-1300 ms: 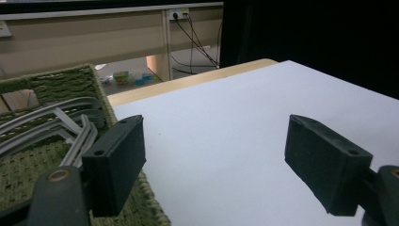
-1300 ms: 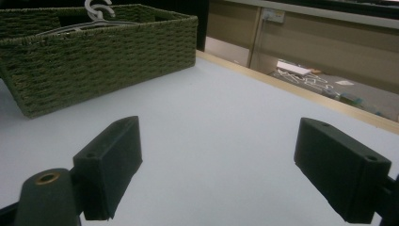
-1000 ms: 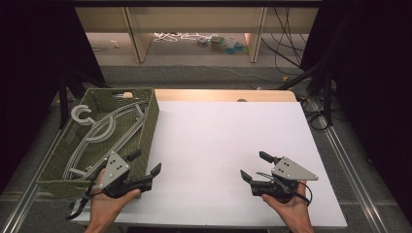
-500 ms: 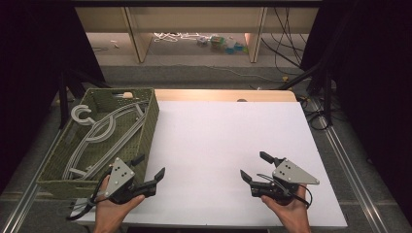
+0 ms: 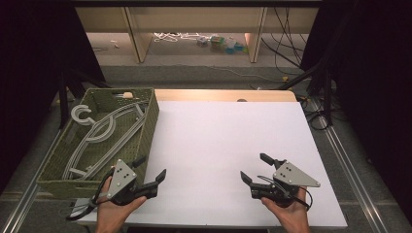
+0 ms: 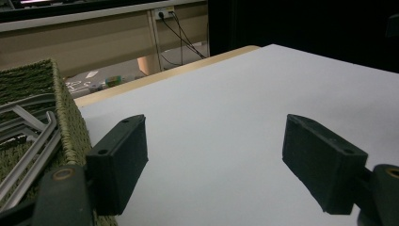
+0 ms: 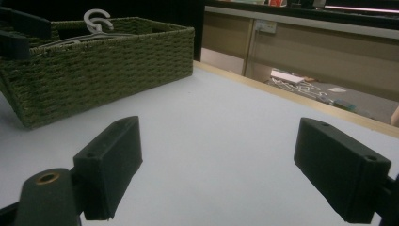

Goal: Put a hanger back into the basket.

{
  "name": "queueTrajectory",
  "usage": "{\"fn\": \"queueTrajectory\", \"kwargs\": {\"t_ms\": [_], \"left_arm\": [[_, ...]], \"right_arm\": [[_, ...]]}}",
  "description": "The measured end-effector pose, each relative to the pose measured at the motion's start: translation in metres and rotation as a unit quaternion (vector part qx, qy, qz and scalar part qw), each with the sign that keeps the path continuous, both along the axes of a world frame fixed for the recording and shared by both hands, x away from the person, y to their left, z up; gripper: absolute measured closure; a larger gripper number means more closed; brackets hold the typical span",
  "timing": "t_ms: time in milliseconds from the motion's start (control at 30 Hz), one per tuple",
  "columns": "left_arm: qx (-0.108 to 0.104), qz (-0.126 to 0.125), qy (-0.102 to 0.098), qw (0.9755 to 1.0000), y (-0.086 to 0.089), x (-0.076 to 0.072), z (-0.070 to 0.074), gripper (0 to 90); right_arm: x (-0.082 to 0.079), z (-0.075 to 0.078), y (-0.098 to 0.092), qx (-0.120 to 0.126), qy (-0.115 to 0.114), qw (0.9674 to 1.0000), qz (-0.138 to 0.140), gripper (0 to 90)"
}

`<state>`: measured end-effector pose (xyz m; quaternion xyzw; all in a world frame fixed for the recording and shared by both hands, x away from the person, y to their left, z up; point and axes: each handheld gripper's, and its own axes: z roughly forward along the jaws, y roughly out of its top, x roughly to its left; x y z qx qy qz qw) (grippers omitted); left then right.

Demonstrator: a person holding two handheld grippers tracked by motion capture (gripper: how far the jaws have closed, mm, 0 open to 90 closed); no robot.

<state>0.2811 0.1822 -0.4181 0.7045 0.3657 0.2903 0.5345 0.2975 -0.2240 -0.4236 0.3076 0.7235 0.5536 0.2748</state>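
My left gripper (image 5: 149,168) hangs with its jaws spread wide and empty just beside the near corner of the green woven basket (image 5: 149,127), and the grey clothes hangers (image 5: 104,133) lie piled inside that basket, beyond and to the outer side of my left fingers (image 6: 120,160). My right gripper (image 5: 255,169) is also wide open and holds nothing, low over the bare white tabletop (image 5: 221,141), well apart from the basket. I judge the risk is in the tangle: the hangers overlap and their hooks (image 5: 83,115) interlock, so pinching one thin bar could drag its neighbours up, or a jaw could catch the basket wall and shove the basket.
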Motion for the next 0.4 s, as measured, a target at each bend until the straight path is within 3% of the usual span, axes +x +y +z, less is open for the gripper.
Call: {"fn": "queueTrajectory", "kwargs": {"t_ms": [67, 167, 400], "left_arm": [[0.000, 0.001, -0.003, 1.0000, 0.0005, -0.0001, 0.0005, 22.3], [-0.011, 0.002, 0.005, 0.9999, 0.0015, 0.0008, 0.0003, 22.3], [-0.018, 0.010, 0.008, 0.9998, 0.0040, 0.0019, -0.0013, 23.0]], "right_arm": [[0.0001, -0.0001, -0.0001, 0.001, 0.000, 1.0000, 0.000, 16.4], [-0.0015, 0.0002, 0.0010, 0.002, 0.017, 0.9998, 0.004, 16.4], [0.0006, -0.0003, 0.0007, -0.002, 0.001, 1.0000, 0.005, 16.3]]}}
